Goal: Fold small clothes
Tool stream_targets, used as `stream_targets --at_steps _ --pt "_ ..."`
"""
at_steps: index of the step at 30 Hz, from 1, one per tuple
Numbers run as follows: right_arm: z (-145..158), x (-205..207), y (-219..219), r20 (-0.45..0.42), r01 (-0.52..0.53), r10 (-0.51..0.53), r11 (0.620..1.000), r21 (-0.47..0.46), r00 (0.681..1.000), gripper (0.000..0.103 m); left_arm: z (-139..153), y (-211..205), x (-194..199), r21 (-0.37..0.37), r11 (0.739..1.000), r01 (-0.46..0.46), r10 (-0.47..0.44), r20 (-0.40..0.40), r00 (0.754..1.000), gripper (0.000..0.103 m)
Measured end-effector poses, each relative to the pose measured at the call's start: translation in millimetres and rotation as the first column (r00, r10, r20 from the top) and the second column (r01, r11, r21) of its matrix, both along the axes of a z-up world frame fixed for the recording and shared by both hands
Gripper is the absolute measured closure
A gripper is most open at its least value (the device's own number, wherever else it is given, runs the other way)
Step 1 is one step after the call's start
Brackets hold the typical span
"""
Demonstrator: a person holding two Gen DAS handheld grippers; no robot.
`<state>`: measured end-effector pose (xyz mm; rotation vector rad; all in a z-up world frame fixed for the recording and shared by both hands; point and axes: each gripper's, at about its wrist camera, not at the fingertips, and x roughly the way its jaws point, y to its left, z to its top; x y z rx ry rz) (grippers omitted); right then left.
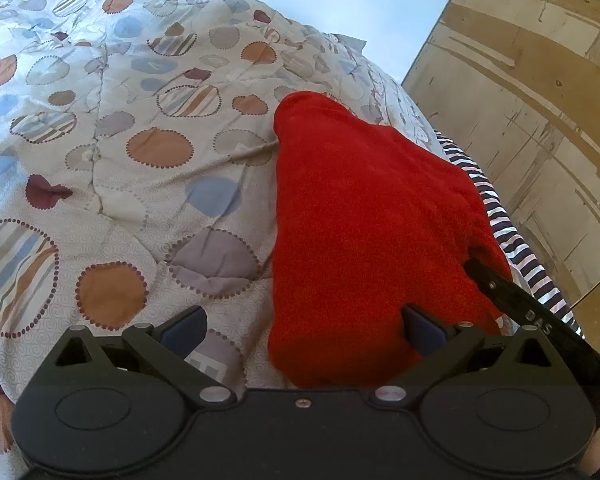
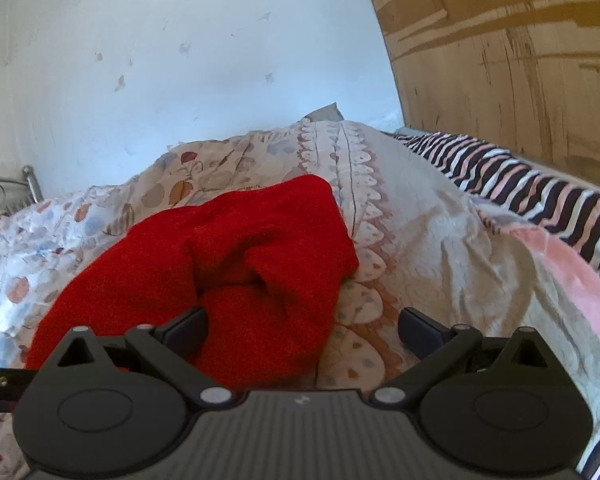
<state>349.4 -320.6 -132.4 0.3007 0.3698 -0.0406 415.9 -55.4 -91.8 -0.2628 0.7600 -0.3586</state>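
A red fleece garment point(image 1: 364, 216) lies on a patterned quilt point(image 1: 112, 152). My left gripper point(image 1: 304, 330) is open over its near edge, with the right finger point(image 1: 424, 330) against the red cloth and the left finger over the quilt. In the right wrist view the red garment point(image 2: 236, 256) is bunched with a fold in its middle. My right gripper point(image 2: 302, 330) is open, its left finger point(image 2: 186, 330) touching the red cloth and its right finger over the quilt point(image 2: 420, 240). Part of the other gripper point(image 1: 512, 296) shows at the garment's right side.
A striped black, white and pink cloth point(image 2: 532, 192) lies along the bed's right side, also showing in the left wrist view point(image 1: 516, 248). A wooden panel point(image 2: 500, 60) stands on the right, a pale wall point(image 2: 180, 60) behind. A metal bed frame point(image 2: 28, 184) is far left.
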Motion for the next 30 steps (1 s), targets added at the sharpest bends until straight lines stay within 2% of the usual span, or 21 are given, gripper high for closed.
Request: stream_targets --at_steps 5,9,10,13,15,17,18,19,20,25,27,30 --pt "11.5 -18.4 -17.7 0.098 -0.020 0.015 0.999 0.048 0.995 0.000 -0.3 0.2 0.2 -0.001 1.000 0.000 0.000 0.001 1.000 0.000" --pt "26.8 0.6 -33.2 0.118 -0.037 0.031 0.998 0.051 0.993 0.000 9.3 1.5 0.6 0.009 1.000 0.015 -0.015 0.019 1.000 0.001" --pt "29.5 9.7 -37.5 0.111 -0.050 0.044 0.997 0.059 0.993 0.005 12.8 2.7 0.6 0.003 1.000 0.020 -0.020 0.030 0.999 0.001" --pt "35.2 44.3 -51.0 0.068 -0.095 0.088 0.989 0.110 0.994 0.022 22.8 6.7 1.3 -0.019 0.999 0.028 -0.027 0.058 0.998 0.001" --pt "37.1 64.8 -56.8 0.046 -0.113 0.108 0.984 0.134 0.993 0.028 28.5 8.7 4.4 -0.038 0.999 0.032 -0.029 0.079 0.996 0.001" --pt "36.9 83.1 -58.8 0.027 -0.124 0.121 0.986 0.112 0.992 0.051 33.2 10.7 10.8 -0.057 0.998 0.036 -0.030 0.102 0.994 0.001" --pt "37.9 93.6 -57.9 0.004 -0.127 0.128 0.988 0.083 0.992 0.070 35.2 11.0 15.5 -0.057 0.998 0.032 -0.025 0.110 0.994 0.001" --pt "38.9 100.4 -57.1 -0.008 -0.134 0.135 0.989 0.065 0.991 0.085 36.6 10.9 20.8 -0.050 0.998 0.023 -0.017 0.114 0.993 0.001" --pt "39.7 106.7 -56.2 -0.006 -0.149 0.149 0.987 0.055 0.989 0.088 37.6 10.4 25.6 -0.044 0.999 0.016 -0.011 0.117 0.993 0.001" --pt "52.9 120.6 -48.4 0.053 -0.169 0.171 0.985 -0.041 0.984 0.090 38.7 5.4 46.8 -0.010 1.000 -0.015 0.016 0.115 0.993 0.001" --pt "51.6 124.3 -48.6 0.050 -0.157 0.159 0.987 -0.039 0.986 0.090 37.3 3.0 52.6 -0.008 1.000 -0.021 0.021 0.109 0.994 0.001" --pt "35.8 129.3 -51.4 0.001 -0.130 0.130 0.991 -0.004 0.991 0.089 32.5 0.1 60.2 -0.007 1.000 -0.026 0.026 0.081 0.996 0.001"
